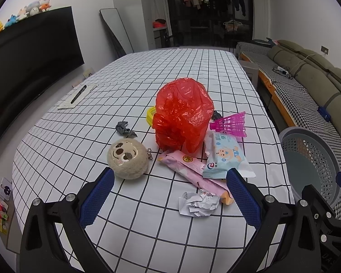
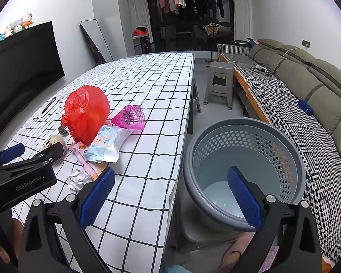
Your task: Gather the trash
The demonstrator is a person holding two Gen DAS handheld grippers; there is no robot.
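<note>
Left wrist view has our left gripper (image 1: 170, 182) spread wide with nothing between its blue pads, hovering over the near end of the table (image 1: 129, 216) with its grid-checked cloth. Using the crumpled red plastic bag (image 1: 181, 116) as our landmark: a crumpled white paper ball (image 1: 199, 202) lies nearest us, well in front of the bag and between the fingers' span. A pink wrapper (image 1: 193, 170) stretches from just in front of the bag toward the paper ball, and a light-blue wipes packet (image 1: 225, 157) overlaps it, touching the bag's front right side. A pink plastic shuttlecock (image 1: 230, 124) lies just right of the bag, and a yellow ring-like piece (image 1: 150, 116) peeks out from behind its left edge. A round beige plush head (image 1: 128, 160) sits to the front left of the bag, with a small grey crumpled scrap (image 1: 124, 129) beyond it. A black pen (image 1: 78, 94) rests on a sheet of paper well to the bag's left.

Over on the right wrist view, our right gripper (image 2: 170, 183) is likewise wide apart and empty, held across the table's edge and the rim of a grey perforated waste basket (image 2: 272, 136), which stands off the table, well to the right of the red bag. We see nothing inside the basket.
</note>
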